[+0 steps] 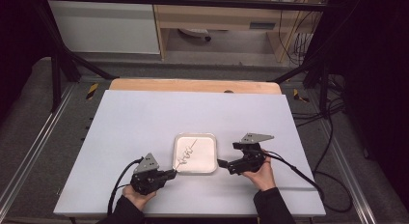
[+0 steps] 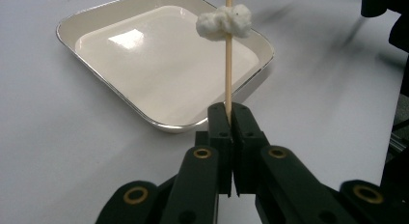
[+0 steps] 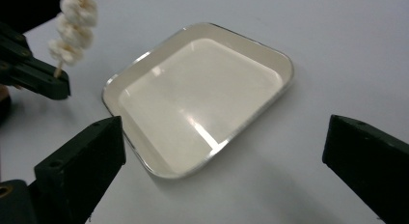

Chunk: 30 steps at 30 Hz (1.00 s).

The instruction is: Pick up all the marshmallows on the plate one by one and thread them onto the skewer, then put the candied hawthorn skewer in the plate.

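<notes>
Landmark: shallow white square tray with a silvery rim (image 1: 208, 167), sitting on the pale grey table (image 1: 135, 118). Left gripper (image 2: 228, 114) sat just off the tray's near-left corner, jaws clamped tight on the bottom end of a thin wooden skewer (image 2: 228, 79). Skewer slanted up and over the tray, carrying lumpy white marshmallow-like pieces (image 2: 224, 21) threaded on its upper part; in the right gripper view several pieces (image 3: 73, 28) were stacked along the stick, above the tray's far-left corner. Right gripper (image 1: 222, 163) sat just off the tray's right edge, jaws spread wide with nothing between them, aimed across the tray. Tray itself looked empty inside. Step in hand, as I read it: left holds the skewer steady while right is between pieces, either threading or stripping, can't tell which. Next move probably calls for the right gripper to reach over the tray to the white pieces, line its jaws around one, close gently since they look soft, and avoid knocking the stick sideways.
</notes>
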Each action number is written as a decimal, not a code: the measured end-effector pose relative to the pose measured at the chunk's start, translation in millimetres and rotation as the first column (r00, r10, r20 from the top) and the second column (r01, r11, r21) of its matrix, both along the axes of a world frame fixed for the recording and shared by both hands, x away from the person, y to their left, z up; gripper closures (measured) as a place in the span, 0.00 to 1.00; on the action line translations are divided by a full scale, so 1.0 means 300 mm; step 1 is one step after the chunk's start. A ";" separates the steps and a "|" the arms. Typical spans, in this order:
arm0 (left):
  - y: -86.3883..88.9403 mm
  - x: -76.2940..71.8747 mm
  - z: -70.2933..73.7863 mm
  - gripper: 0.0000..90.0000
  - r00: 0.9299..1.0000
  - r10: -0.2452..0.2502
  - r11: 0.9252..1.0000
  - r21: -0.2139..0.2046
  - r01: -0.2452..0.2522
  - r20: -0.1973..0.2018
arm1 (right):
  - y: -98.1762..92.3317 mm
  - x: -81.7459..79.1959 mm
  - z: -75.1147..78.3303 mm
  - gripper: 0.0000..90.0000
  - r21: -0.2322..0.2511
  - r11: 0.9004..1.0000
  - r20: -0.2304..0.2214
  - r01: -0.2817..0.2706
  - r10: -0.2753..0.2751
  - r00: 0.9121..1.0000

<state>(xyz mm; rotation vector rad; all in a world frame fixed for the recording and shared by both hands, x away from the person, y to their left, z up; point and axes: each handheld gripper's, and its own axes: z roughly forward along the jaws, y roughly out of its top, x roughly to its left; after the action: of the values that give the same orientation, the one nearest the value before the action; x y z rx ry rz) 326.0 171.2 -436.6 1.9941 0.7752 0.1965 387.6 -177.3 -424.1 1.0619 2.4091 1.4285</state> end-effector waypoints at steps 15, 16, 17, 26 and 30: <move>0.002 0.019 0.038 0.98 1.000 0.018 1.000 0.021 -0.018 -0.019 | -0.143 -0.039 -0.082 0.01 -0.087 0.994 -0.015 0.065 -0.066 0.998; 0.001 0.022 0.041 0.98 1.000 0.017 1.000 0.021 -0.016 -0.020 | -0.151 -0.041 -0.084 0.01 -0.096 0.993 -0.011 0.065 -0.066 0.998; 0.000 0.024 0.043 0.98 1.000 0.018 1.000 0.024 -0.017 -0.020 | -0.158 -0.044 -0.085 0.01 -0.104 0.992 -0.005 0.068 -0.069 0.998; -0.016 0.050 0.058 0.98 0.999 0.017 0.999 0.043 -0.015 -0.032 | -0.210 -0.066 -0.097 0.00 -0.115 0.991 0.015 0.075 -0.074 0.997; -0.028 0.066 0.067 0.98 0.999 0.021 0.998 0.054 -0.019 -0.037 | -0.226 -0.069 -0.103 0.00 -0.125 0.989 0.018 0.078 -0.076 0.997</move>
<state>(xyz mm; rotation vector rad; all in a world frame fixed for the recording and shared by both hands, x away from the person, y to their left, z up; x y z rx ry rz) 345.8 162.9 -416.5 2.0463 0.8216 0.1941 366.7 -245.1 -455.0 1.0996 2.3854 1.2380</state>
